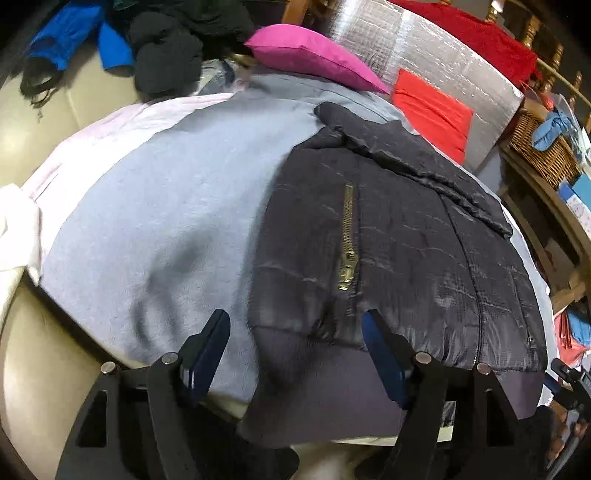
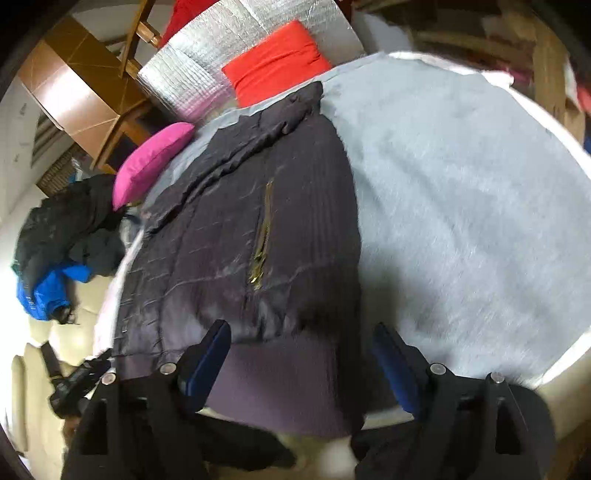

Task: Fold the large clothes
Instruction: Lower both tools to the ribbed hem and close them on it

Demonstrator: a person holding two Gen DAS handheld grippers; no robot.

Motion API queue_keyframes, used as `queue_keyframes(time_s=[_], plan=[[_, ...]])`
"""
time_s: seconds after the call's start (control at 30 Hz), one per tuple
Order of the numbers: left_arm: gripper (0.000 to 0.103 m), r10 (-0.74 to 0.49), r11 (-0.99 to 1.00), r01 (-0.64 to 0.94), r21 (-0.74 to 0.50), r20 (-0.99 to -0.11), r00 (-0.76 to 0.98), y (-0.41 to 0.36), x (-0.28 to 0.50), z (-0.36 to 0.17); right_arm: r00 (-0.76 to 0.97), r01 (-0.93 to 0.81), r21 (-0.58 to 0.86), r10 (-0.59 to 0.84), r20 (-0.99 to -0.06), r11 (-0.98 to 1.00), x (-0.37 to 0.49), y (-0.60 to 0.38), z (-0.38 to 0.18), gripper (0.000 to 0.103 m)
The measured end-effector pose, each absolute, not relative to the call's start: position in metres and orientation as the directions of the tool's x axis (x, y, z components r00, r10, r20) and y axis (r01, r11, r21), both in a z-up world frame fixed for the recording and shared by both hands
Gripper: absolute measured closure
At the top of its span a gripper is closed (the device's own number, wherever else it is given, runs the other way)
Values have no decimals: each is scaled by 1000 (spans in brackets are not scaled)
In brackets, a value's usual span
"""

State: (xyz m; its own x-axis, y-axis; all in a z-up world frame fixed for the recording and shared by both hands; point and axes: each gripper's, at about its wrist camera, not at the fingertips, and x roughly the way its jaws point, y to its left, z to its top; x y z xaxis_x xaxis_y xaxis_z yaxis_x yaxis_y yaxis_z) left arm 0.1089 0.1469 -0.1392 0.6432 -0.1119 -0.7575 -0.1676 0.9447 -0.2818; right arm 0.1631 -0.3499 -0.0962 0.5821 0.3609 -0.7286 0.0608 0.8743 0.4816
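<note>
A dark quilted jacket (image 1: pixel 399 236) is laid flat on a grey blanket (image 1: pixel 155 206) that covers the bench, folded into a compact block with its ribbed hem (image 1: pixel 332 391) at the near edge. A brass zipper (image 1: pixel 348 240) is seen running up the jacket's top face, and the collar (image 1: pixel 399 147) is turned toward the far side.

In the left wrist view the left tool (image 1: pixel 295 354) is held above the hem — its blue-padded jaws are spread apart, nothing is pinched between them, and the fabric is only seen below the gap. In the right wrist view the right tool (image 2: pixel 301 360) is likewise released, its jaws standing wide over the same hem (image 2: pixel 280 391) of the jacket (image 2: pixel 236 236), with no cloth gripped. Whether either pad brushes the fabric cannot be told because of blur.

Beyond the jacket a magenta cushion (image 1: pixel 314 55) and a red cushion (image 1: pixel 432 110) are placed at the far edge, the red one against a silver quilted sheet (image 1: pixel 424 55). Far left in the left wrist view, a heap of black clothing (image 1: pixel 173 44) and a blue garment (image 1: pixel 74 33) is piled on a cream sofa (image 1: pixel 74 99). A wicker basket (image 1: pixel 543 151) is seen at the far right.
</note>
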Motion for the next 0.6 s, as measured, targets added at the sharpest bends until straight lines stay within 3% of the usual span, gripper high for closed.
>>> queue_keyframes(time_s=[0.07, 0.1, 0.13, 0.17, 0.2, 0.27, 0.6], plan=[[29, -98, 956, -158, -247, -779, 620, 135, 112, -145, 546, 80, 484, 368, -753, 871, 177, -347, -107, 22], [29, -72, 963, -161, -216, -782, 619, 131, 112, -145, 529, 86, 482, 370, -764, 872, 180, -345, -113, 28], [34, -40, 973, -156, -171, -788, 614, 125, 113, -146, 504, 77, 496, 395, -768, 865, 184, -339, -119, 57], [69, -22, 977, -155, -146, -793, 609, 122, 113, -147, 490, 68, 495, 403, -773, 866, 185, -334, -122, 69], [87, 2, 981, -157, -114, -805, 594, 121, 115, -149, 485, 65, 472, 386, -785, 879, 187, -329, -123, 76], [89, -35, 982, -131, -138, -808, 588, 124, 116, -144, 475, 50, 491, 412, -778, 869, 189, -328, -122, 86], [90, -134, 962, -103, -253, -767, 627, 141, 73, -124, 477, -3, 530, 467, -745, 848, 174, -343, -105, 88]])
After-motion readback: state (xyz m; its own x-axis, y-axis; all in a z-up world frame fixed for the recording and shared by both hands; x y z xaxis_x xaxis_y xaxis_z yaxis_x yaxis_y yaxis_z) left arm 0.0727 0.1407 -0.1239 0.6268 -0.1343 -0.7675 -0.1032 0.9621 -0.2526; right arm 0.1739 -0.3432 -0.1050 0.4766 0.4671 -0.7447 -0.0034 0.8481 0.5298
